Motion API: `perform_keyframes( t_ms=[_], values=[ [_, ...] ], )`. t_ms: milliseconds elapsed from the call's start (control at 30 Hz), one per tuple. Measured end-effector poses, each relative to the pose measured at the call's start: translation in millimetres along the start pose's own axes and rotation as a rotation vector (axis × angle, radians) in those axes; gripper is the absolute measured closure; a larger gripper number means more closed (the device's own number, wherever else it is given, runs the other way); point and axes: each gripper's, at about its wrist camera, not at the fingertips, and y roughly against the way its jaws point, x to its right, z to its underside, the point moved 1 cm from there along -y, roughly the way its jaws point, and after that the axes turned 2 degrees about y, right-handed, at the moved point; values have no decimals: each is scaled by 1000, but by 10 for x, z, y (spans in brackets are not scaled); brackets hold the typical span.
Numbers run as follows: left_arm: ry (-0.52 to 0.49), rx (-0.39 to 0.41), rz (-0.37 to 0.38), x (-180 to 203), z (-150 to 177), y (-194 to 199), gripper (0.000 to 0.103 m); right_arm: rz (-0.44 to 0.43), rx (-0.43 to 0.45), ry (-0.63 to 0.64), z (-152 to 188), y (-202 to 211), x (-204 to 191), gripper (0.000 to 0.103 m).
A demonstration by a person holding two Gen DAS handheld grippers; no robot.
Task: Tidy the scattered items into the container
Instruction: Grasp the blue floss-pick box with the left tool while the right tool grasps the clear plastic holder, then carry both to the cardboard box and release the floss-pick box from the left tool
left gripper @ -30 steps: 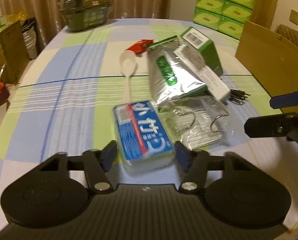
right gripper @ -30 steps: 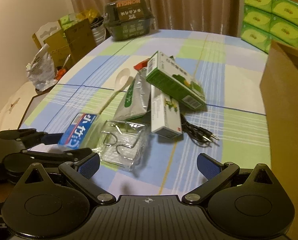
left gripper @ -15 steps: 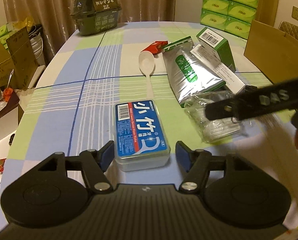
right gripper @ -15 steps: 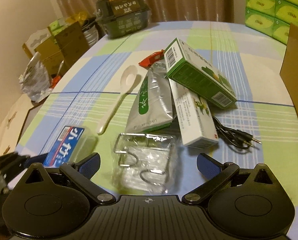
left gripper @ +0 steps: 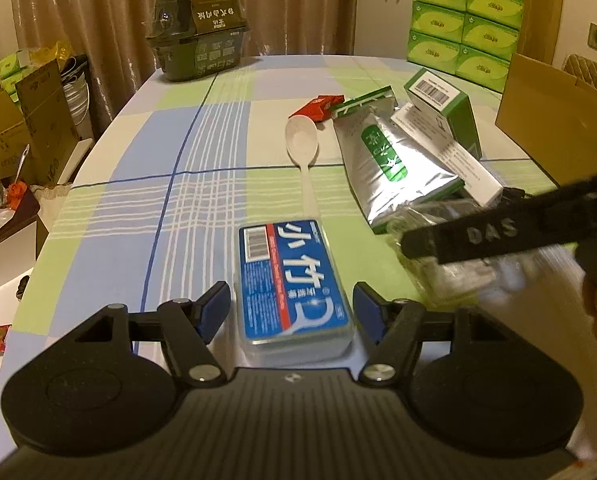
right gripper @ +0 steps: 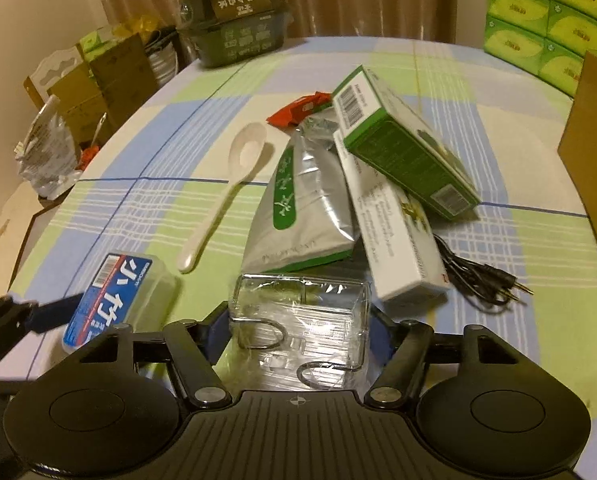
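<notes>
A blue-labelled clear floss box (left gripper: 294, 280) sits between the fingers of my left gripper (left gripper: 292, 306), which is shut on it low over the tablecloth. A clear packet of metal hooks (right gripper: 298, 324) lies between the fingers of my right gripper (right gripper: 298, 330), whose jaws press against its two sides. In the left wrist view a black finger (left gripper: 498, 236) of the right gripper crosses over the blurred packet. The open cardboard box (right gripper: 590, 120) stands at the table's right edge.
A white spoon (right gripper: 234, 184), a silver pouch (right gripper: 306, 208), a green carton (right gripper: 402, 152) on a white carton (right gripper: 398, 240), a black cable (right gripper: 478, 280) and a red packet (right gripper: 298, 110) lie mid-table. A dark food pack (left gripper: 200, 36) and green tissue packs (left gripper: 462, 20) stand at the back.
The right gripper moved forward onto the hook packet and its jaws narrowed around it. The floss box shifted left, away from the packet, with the left gripper.
</notes>
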Motion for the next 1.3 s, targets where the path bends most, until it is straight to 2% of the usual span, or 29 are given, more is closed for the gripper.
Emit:
perform_keyframes(
  t_ms=[100,133,233,333,633,833,1300],
  values=[
    [-1,-12,-8,19,-15,-41,41,-9,-10,-1,57,76,49,39],
    [-3,-22,-15,28,-15,-58,47,-7,-11,2,74,103,58,39],
    [5,-32,-25,45,0,-59,52,-5,-18,-4,147,201,128,39],
    [0,-38,-33,87,20,-8,52,5,-20,-24,212,307,213,39],
    [-11,-56,6,380,171,352,52,24,6,-83,339,731,420,39],
    [-8,-61,23,596,227,597,52,26,42,-99,397,1067,489,39],
    [-47,-19,71,1078,122,1048,52,36,196,-106,382,1855,672,39]
  ],
)
